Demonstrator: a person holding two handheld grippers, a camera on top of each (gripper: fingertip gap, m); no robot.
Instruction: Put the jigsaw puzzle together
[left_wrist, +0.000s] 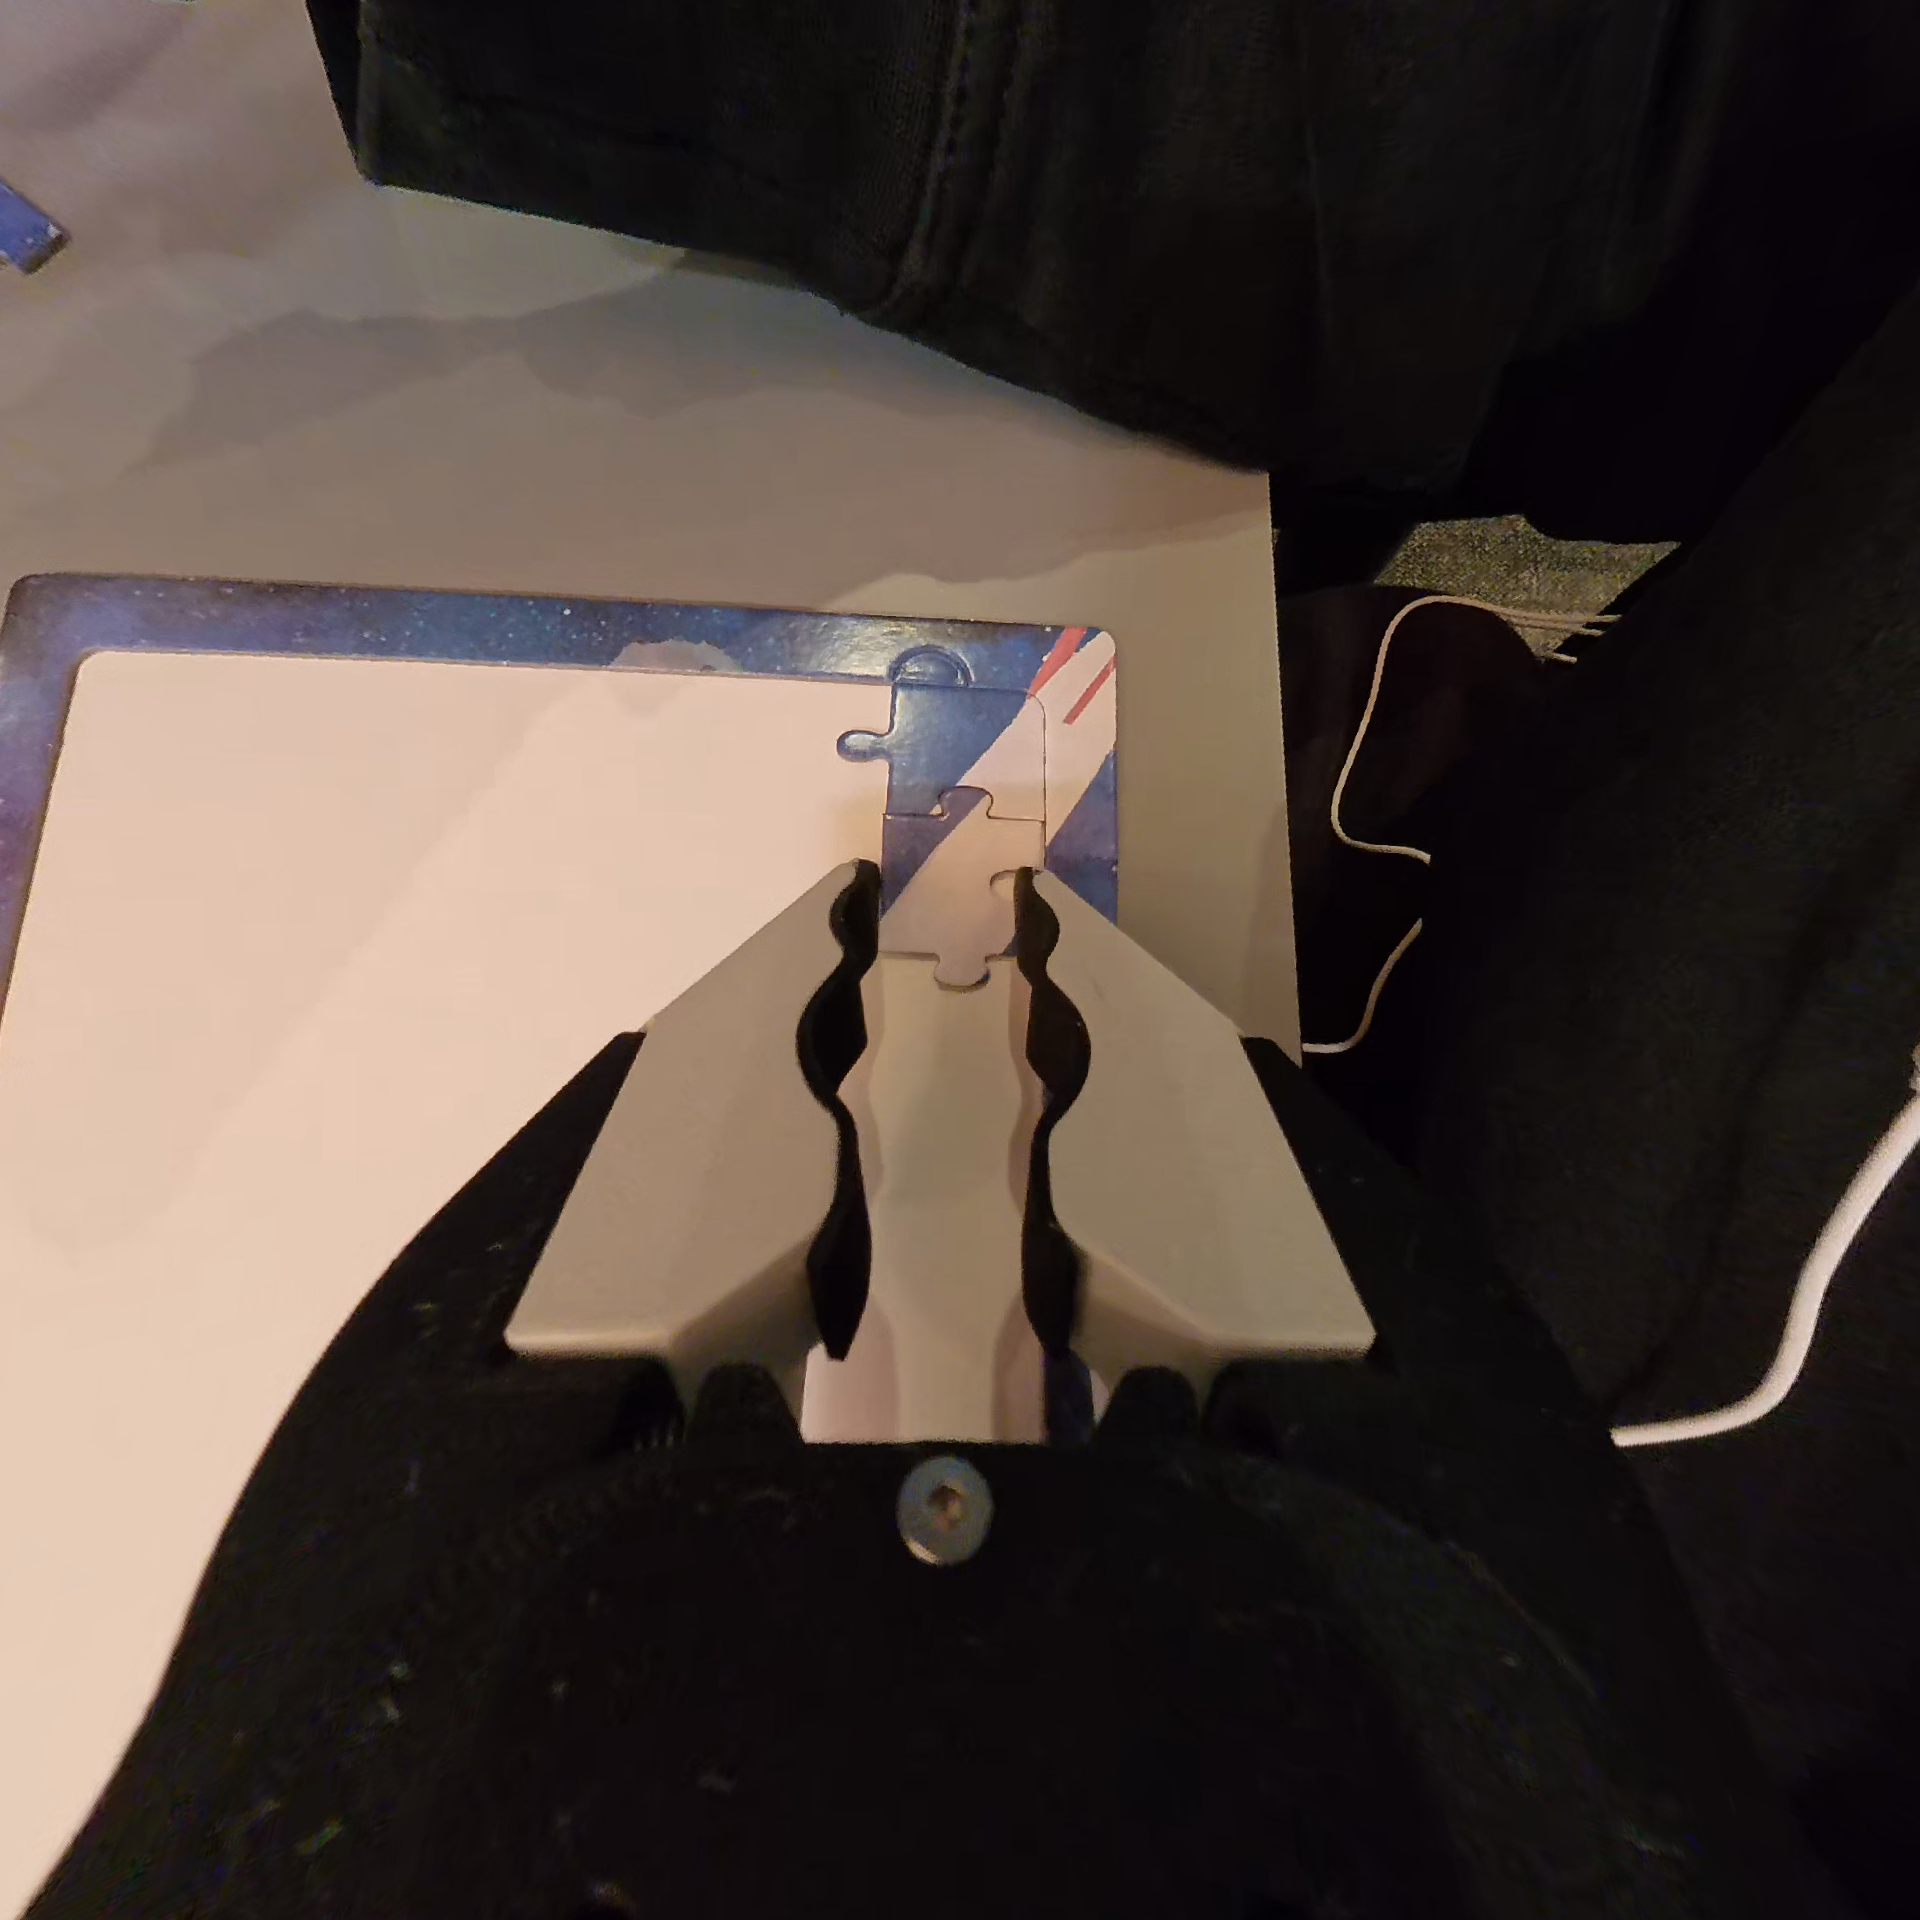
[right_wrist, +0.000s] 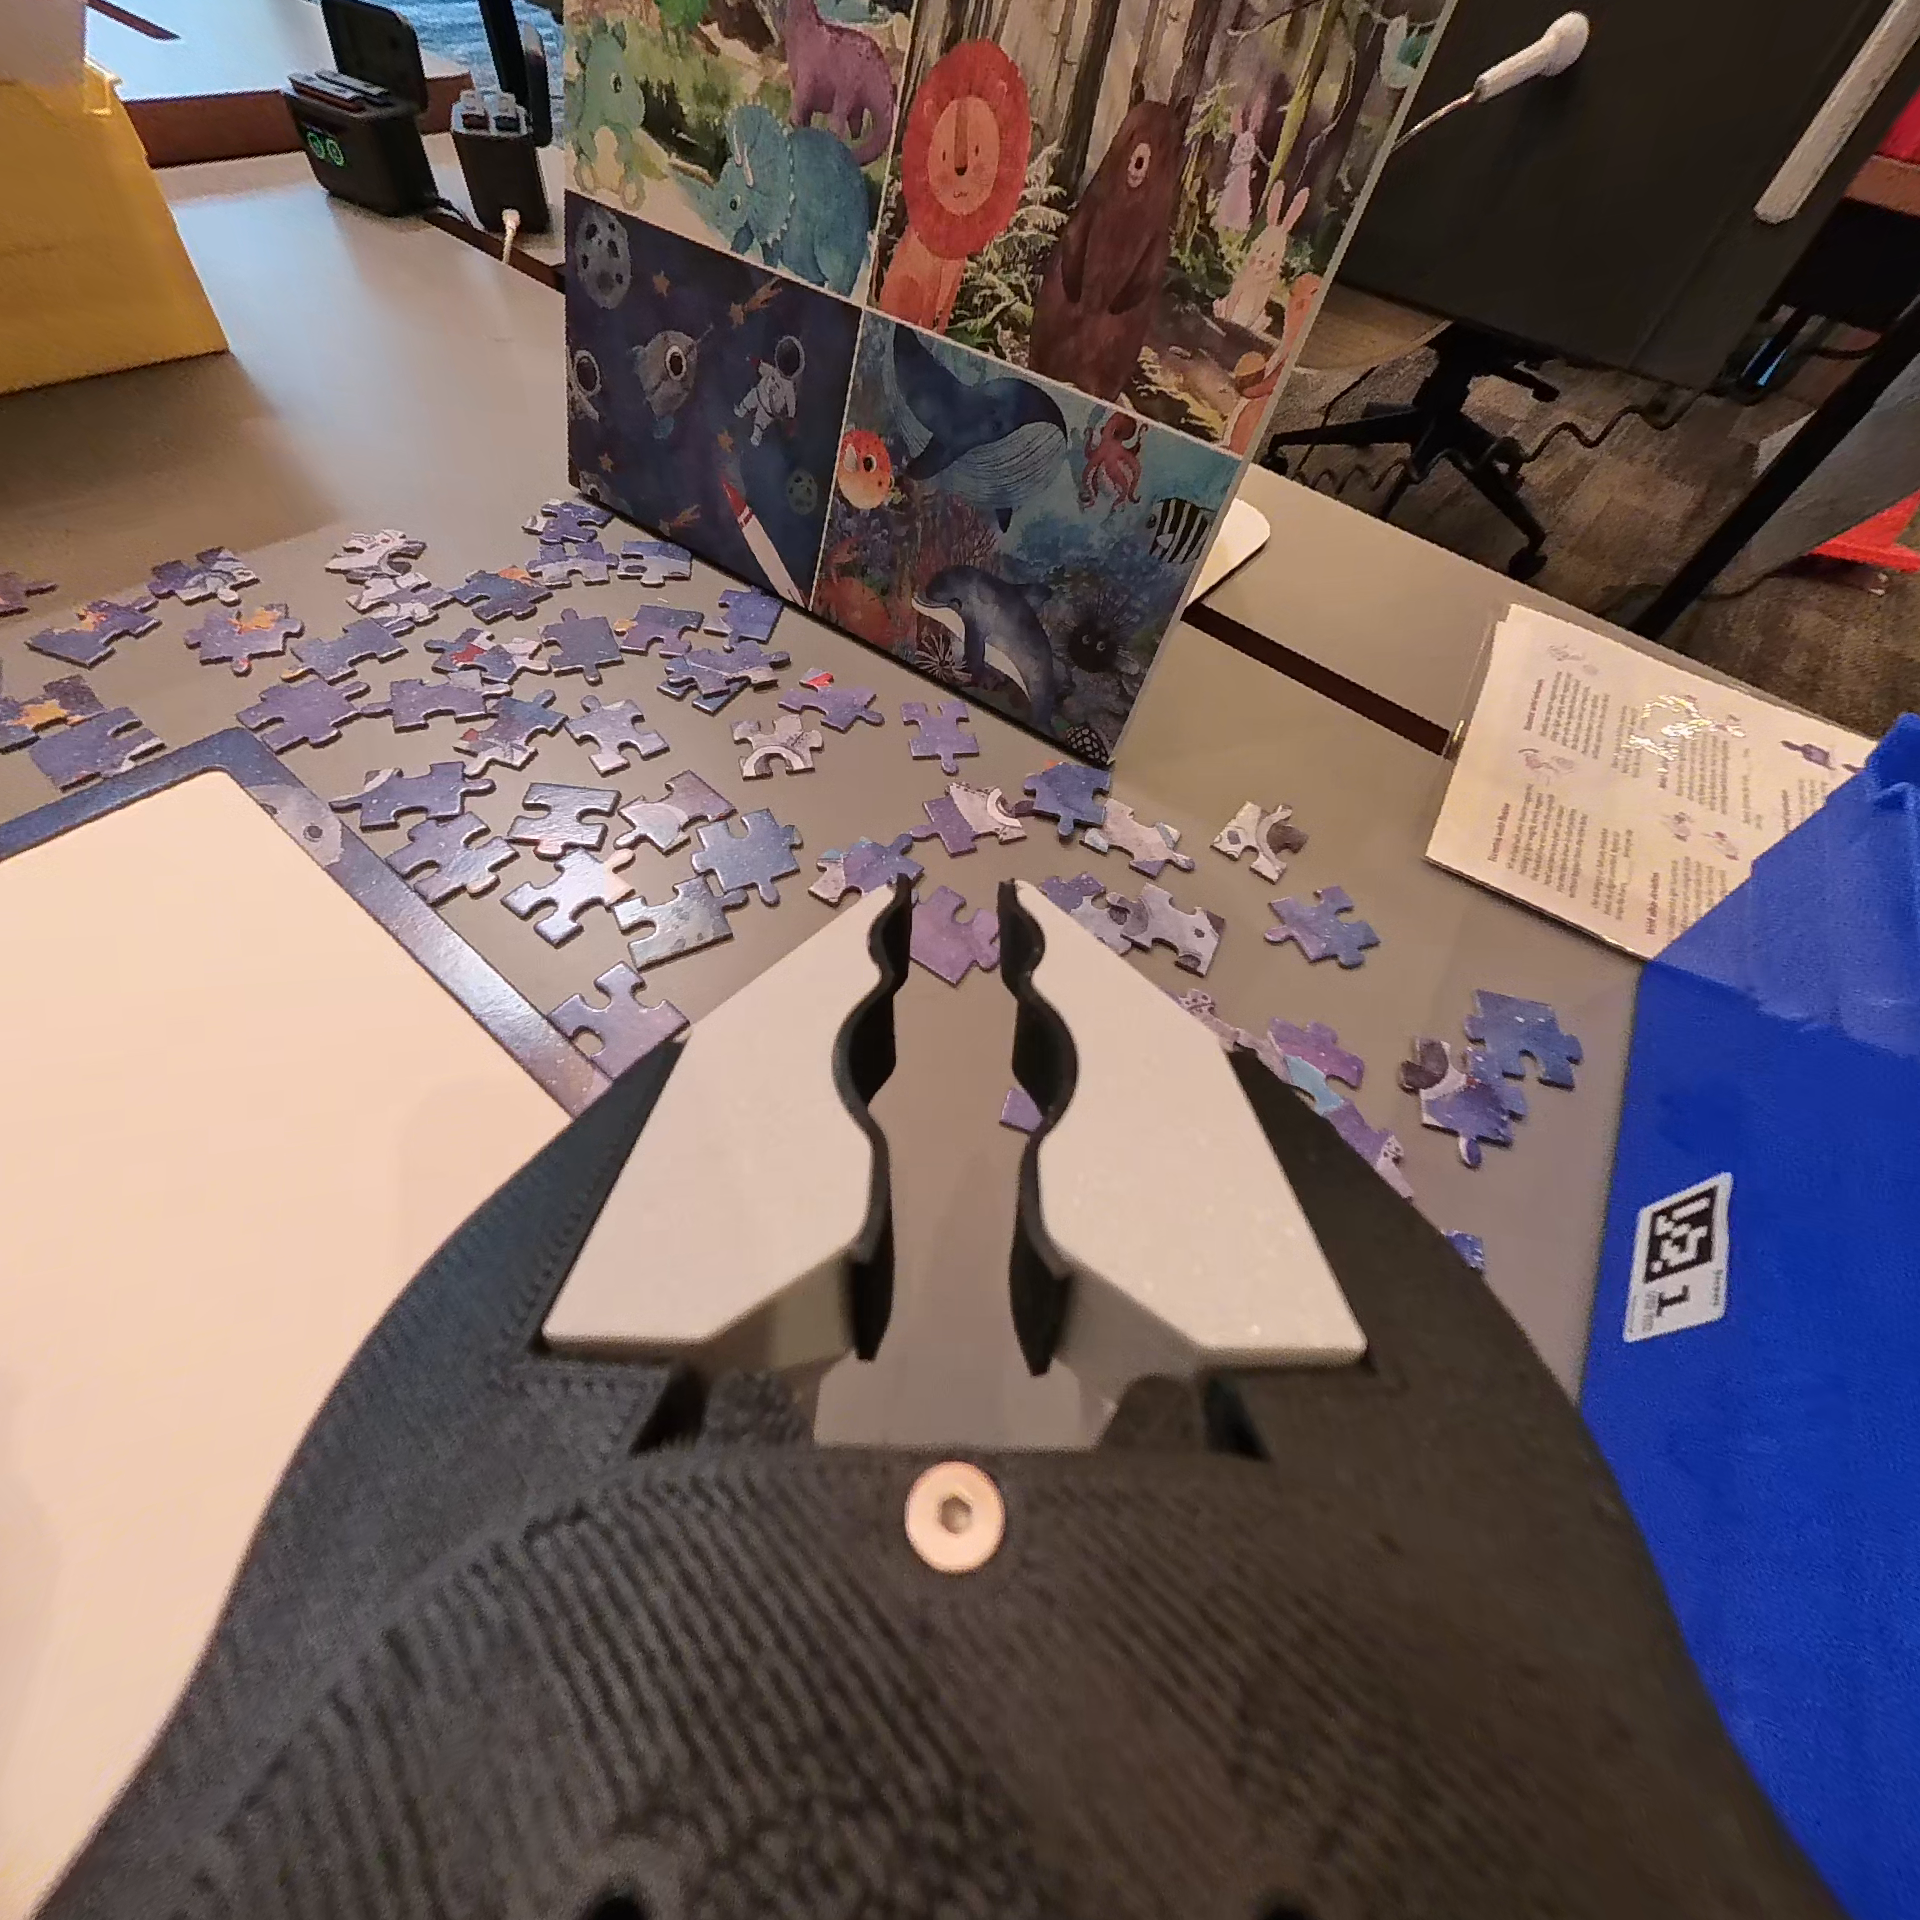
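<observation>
The puzzle frame (left_wrist: 416, 623) has a dark blue starry border and a white backing. One piece (left_wrist: 966, 732) sits in its far right corner. A second blue-and-white piece (left_wrist: 961, 894) is locked onto it along the right border. My left gripper (left_wrist: 942, 883) is closed to that piece's width, with a fingertip on each side. Several loose purple-blue pieces (right_wrist: 582, 821) lie scattered on the grey table (right_wrist: 1351, 727). My right gripper (right_wrist: 956, 899) is low over them, its jaws narrowed on one purple piece (right_wrist: 951, 935). The frame's corner (right_wrist: 312, 821) shows at left.
The puzzle box (right_wrist: 935, 364) stands upright behind the loose pieces. A printed sheet (right_wrist: 1621, 790) and a blue block (right_wrist: 1766, 1299) with a square tag are at right. A person's dark clothing (left_wrist: 1143, 208) and a white cable (left_wrist: 1371, 831) border the frame. One gripper's finger ends stand about 25 centimeters off the other's.
</observation>
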